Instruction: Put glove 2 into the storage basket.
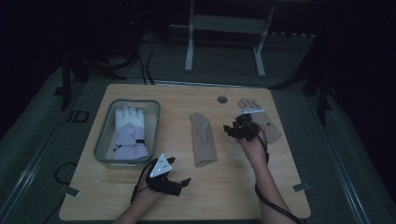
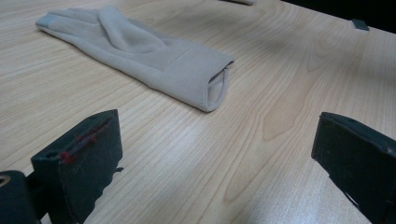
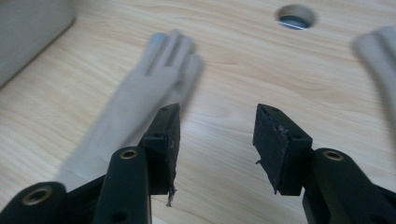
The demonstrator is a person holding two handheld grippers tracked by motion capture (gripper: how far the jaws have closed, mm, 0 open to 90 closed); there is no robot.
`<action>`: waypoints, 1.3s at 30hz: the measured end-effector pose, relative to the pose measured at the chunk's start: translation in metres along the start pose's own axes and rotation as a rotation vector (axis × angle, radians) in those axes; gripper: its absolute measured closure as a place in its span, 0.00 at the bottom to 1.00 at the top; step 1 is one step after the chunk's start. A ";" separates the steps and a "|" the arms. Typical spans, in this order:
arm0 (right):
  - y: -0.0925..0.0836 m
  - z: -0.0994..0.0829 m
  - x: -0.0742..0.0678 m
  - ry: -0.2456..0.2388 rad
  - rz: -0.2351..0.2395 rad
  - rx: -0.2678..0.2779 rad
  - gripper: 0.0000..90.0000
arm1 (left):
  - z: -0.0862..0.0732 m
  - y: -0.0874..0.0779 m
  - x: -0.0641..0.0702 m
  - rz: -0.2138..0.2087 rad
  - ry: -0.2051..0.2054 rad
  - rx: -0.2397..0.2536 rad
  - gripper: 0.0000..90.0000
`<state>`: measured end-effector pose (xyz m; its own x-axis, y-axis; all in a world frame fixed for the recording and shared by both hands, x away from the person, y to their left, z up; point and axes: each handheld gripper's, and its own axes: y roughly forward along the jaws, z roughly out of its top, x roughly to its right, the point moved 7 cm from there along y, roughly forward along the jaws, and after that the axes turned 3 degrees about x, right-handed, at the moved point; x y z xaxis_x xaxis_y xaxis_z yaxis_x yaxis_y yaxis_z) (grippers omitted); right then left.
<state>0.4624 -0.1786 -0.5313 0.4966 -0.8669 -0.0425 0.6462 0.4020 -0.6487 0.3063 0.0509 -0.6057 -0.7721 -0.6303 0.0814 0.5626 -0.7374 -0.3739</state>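
Observation:
A beige glove [image 1: 203, 139] lies flat at the middle of the wooden table, fingers pointing away. Its twin [image 1: 261, 119] lies at the right. A white and lilac glove [image 1: 130, 133] rests in a grey bin [image 1: 103, 140] at the left. My left gripper [image 1: 180, 170] stands open near the front edge; the left gripper view [image 2: 217, 140] faces the middle glove's cuff [image 2: 154, 56] across bare wood. My right gripper [image 1: 231, 125] hovers between the two beige gloves, open with nothing between its jaws [image 3: 217, 126]. The middle glove [image 3: 140, 98] lies beyond its left jaw and the other glove [image 3: 378, 51] at the right edge.
A round cable hole [image 1: 222, 99] sits near the table's far edge, also seen as the hole [image 3: 295, 16] in the right gripper view. The bin's corner [image 3: 28, 32] shows at upper left there. A white frame stand [image 1: 224, 28] stands on the floor behind the table.

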 end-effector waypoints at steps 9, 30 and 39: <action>-0.024 0.002 0.054 -0.058 -0.046 0.048 0.57 | 0.000 0.000 0.000 -0.001 -0.003 -0.003 0.02; -0.019 -0.009 0.145 -0.080 -0.152 -0.024 0.56 | -0.001 0.000 0.001 -0.003 0.003 -0.005 0.02; 0.003 -0.017 0.165 -0.113 -0.169 -0.065 0.58 | -0.001 -0.001 0.000 -0.006 -0.010 -0.005 0.02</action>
<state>0.5364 -0.3257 -0.5534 0.4483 -0.8804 0.1547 0.6893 0.2303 -0.6869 0.3061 0.0517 -0.6060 -0.7725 -0.6283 0.0925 0.5566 -0.7399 -0.3777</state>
